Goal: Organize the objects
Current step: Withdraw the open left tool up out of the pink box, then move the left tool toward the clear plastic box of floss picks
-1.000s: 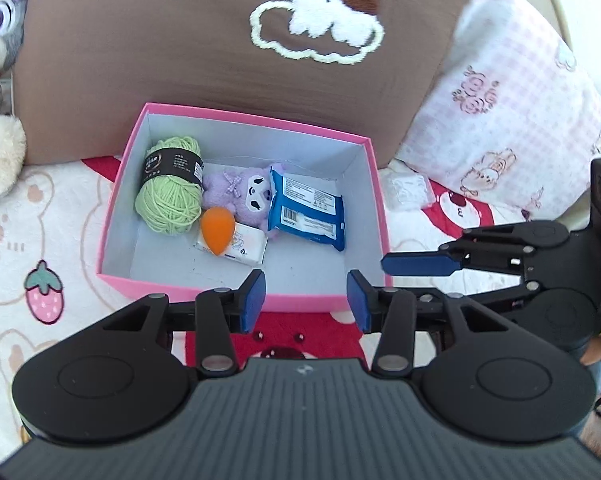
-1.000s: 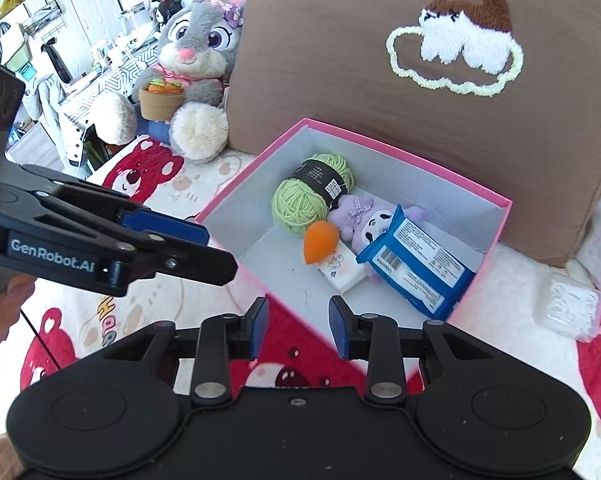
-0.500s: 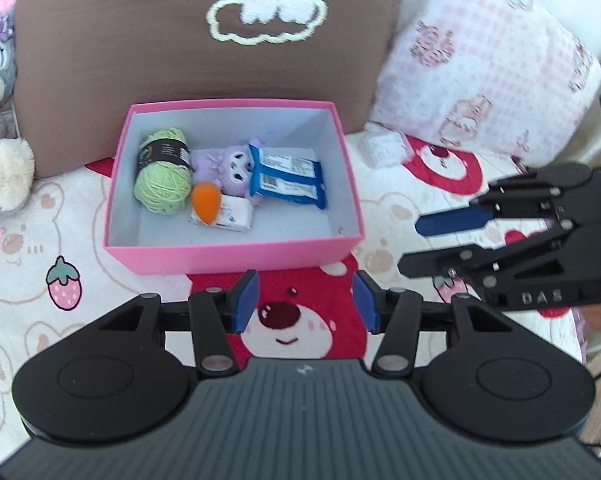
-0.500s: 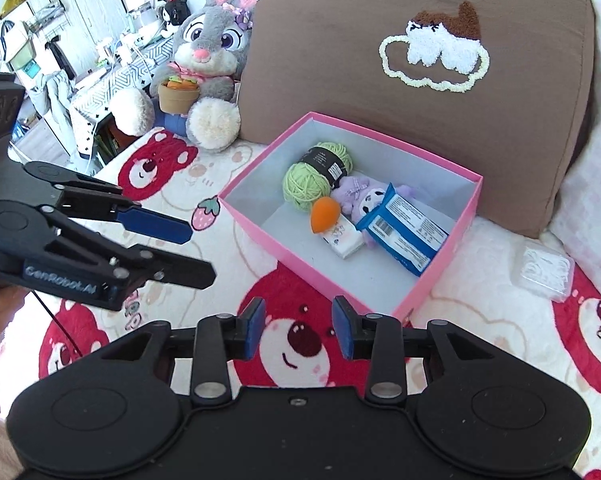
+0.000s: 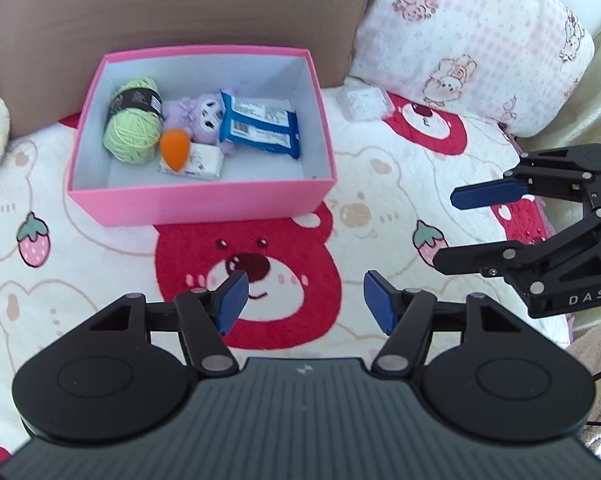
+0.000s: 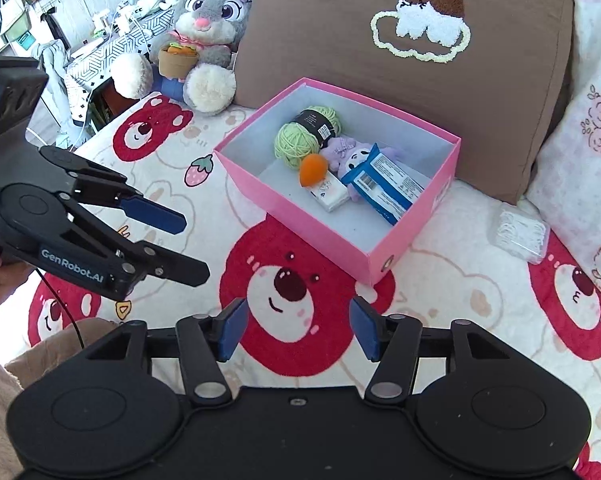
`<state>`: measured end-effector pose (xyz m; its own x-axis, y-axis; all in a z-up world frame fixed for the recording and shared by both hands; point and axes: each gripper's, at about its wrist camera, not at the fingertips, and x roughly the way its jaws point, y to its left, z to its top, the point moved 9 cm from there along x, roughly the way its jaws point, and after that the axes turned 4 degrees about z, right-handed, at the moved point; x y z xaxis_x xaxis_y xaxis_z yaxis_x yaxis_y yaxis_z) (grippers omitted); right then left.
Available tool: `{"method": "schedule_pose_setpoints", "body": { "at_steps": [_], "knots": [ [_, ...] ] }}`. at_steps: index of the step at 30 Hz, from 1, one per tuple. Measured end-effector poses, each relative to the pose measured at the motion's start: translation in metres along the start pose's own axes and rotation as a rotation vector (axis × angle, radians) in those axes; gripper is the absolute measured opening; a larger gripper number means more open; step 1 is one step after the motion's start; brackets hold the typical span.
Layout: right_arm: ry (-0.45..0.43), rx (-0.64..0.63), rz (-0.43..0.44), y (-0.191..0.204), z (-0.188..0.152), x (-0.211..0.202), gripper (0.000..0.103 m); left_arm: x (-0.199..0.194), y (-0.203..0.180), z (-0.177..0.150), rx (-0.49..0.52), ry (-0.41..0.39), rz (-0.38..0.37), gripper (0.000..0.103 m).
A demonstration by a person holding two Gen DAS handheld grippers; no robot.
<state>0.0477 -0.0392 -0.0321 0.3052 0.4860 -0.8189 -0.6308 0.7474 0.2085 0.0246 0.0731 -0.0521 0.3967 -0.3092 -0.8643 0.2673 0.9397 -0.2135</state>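
in the pink box (image 5: 204, 200), green yarn (image 5: 132, 136) beside a purple plush (image 5: 202, 118).

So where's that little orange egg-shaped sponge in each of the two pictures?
Left wrist view: orange sponge lies left of centre inside the pink box, beside the green yarn.
Right wrist view: sponge sits mid-frame in the same box.
Shared landmark: the green yarn.

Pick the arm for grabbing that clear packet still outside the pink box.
Right, probably. The clear packet lies on the blanket past the pink box's right side, nearer the right gripper. The left gripper would have to cross over. Both jaws are opening, empty.
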Motion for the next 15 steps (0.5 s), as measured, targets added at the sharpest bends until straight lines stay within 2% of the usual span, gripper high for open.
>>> {"method": "schedule_pose_setpoints", "body": {
  "at_steps": [2, 3, 6, 10, 12, 15],
  "knots": [
    [-0.002, 0.005, 0.016, -0.002, -0.006, -0.003, 0.064, 0.003, -0.003, -0.008, -0.014, 0.025, -0.031, 0.072],
    [-0.005, 0.006, 0.021, -0.002, -0.009, -0.005, 0.069, 0.004, -0.004, -0.012, -0.024, 0.036, -0.040, 0.073],
    [-0.019, 0.016, 0.023, -0.007, -0.014, -0.007, 0.077, 0.008, -0.005, -0.017, -0.024, 0.052, -0.025, 0.074],
    [-0.020, 0.033, 0.008, -0.015, -0.019, -0.008, 0.080, 0.011, -0.012, -0.010, -0.009, 0.028, -0.015, 0.081],
    [-0.031, 0.039, 0.005, -0.020, -0.022, -0.009, 0.082, 0.014, -0.019, -0.003, 0.004, 0.004, -0.015, 0.091],
    [-0.041, 0.030, -0.012, -0.027, -0.026, -0.012, 0.083, 0.021, -0.030, 0.004, 0.031, -0.013, -0.010, 0.094]
  ]
}}
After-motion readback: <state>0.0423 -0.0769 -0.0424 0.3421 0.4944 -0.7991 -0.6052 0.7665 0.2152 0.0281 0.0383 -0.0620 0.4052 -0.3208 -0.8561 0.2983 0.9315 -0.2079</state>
